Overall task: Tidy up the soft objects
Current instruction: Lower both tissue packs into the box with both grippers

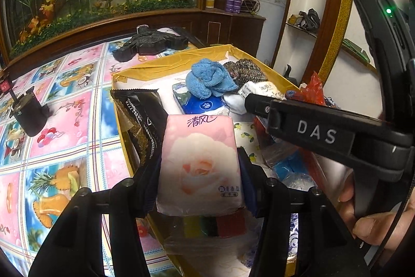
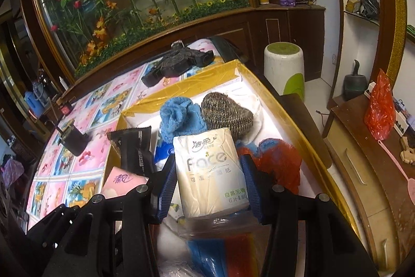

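My left gripper (image 1: 198,162) pinches a pink tissue pack (image 1: 199,160) and my right gripper (image 2: 208,178) a white tissue pack (image 2: 211,173), both over the yellow box (image 2: 262,85). Risk: soft packs squirming out, or the close-set grippers bumping each other.
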The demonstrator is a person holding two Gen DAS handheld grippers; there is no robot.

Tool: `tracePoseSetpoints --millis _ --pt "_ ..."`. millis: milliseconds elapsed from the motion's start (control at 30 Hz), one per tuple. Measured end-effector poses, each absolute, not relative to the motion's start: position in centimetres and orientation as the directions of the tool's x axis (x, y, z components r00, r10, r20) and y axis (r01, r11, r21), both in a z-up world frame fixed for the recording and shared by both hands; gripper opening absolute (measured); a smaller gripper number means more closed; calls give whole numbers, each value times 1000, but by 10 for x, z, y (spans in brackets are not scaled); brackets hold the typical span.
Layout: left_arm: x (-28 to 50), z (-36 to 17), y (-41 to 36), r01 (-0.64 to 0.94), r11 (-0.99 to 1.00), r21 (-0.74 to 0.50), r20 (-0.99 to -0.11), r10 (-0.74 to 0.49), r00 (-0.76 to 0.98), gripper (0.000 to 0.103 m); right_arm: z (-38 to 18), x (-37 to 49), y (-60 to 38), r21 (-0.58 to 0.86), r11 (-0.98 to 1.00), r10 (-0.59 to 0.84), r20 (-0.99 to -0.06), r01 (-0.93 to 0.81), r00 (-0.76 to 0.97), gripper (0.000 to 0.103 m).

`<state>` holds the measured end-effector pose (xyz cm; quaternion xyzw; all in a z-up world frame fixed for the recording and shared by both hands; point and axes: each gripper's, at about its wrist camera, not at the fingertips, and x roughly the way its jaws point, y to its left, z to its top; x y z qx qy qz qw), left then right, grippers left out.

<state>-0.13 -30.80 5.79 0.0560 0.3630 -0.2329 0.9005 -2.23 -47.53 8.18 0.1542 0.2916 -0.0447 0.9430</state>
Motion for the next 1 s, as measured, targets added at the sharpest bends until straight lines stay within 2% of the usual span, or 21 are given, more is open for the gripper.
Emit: tracePoseSetpoints --millis 200,1000 --pt "-3 56 -309 469 881 -54 -671 -380 636 52 80 -10 -473 225 958 -7 -607 181 794 48" --pt "-4 47 -313 470 882 -20 -674 -359 646 52 77 -4 -468 142 974 -43 -645 175 763 50"
